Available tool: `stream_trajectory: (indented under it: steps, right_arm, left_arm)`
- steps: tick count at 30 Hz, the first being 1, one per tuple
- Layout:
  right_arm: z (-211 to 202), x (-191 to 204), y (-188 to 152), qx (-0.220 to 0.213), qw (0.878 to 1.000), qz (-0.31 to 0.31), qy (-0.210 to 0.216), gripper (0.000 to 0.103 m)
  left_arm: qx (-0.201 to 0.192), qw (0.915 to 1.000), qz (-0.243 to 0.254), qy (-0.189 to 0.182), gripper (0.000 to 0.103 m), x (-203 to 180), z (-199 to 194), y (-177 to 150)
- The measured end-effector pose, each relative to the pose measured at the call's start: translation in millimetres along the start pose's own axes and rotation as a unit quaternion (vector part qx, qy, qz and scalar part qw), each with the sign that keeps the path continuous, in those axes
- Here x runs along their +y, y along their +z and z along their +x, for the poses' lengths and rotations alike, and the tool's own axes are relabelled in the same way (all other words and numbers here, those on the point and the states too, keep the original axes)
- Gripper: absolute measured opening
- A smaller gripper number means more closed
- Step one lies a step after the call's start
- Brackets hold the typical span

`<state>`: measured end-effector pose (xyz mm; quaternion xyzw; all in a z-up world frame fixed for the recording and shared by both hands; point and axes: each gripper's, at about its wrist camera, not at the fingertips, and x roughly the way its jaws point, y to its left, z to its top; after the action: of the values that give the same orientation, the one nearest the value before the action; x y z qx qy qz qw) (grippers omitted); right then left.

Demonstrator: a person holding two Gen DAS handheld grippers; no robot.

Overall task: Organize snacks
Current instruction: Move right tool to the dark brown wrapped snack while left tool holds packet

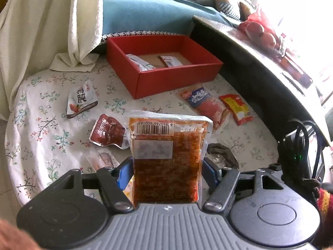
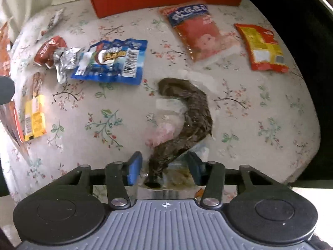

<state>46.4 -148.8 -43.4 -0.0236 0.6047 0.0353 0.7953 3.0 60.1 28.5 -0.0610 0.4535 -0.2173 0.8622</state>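
Note:
My left gripper (image 1: 167, 171) is shut on a flat orange-brown spicy snack packet (image 1: 168, 156), barcode side up, held above the floral tablecloth. A red box (image 1: 179, 77) stands beyond it with two small packets inside. My right gripper (image 2: 164, 170) has its blue pads on either side of a clear packet of dark curved snack (image 2: 187, 112) that lies on the cloth; the jaws look closed on its near end. The same dark packet shows in the left wrist view (image 1: 222, 152).
Loose packets lie on the cloth: a blue one (image 2: 112, 62), a dark red crumpled one (image 2: 50, 50), a red-and-blue one (image 2: 199, 33), a red-yellow one (image 2: 264, 48), a yellow one (image 2: 34, 118), a white one (image 1: 82, 100). A dark desk edge (image 1: 249, 66) runs along the right. A cream towel (image 1: 52, 20) hangs at left.

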Motion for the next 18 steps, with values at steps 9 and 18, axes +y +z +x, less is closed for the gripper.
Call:
stream_trajectory:
  steps: [9, 18]
  right_arm:
    - [8, 10, 4, 0.017, 0.998, 0.019, -0.056, 0.067]
    - [8, -15, 0, -0.014, 0.999, 0.049, 0.005, 0.057]
  left_arm:
    - [-0.022, 0.9988, -0.006, -0.044, 0.062, -7, -13, 7]
    - [0.008, 0.9998, 0.004, -0.019, 0.062, -16, 6, 5]
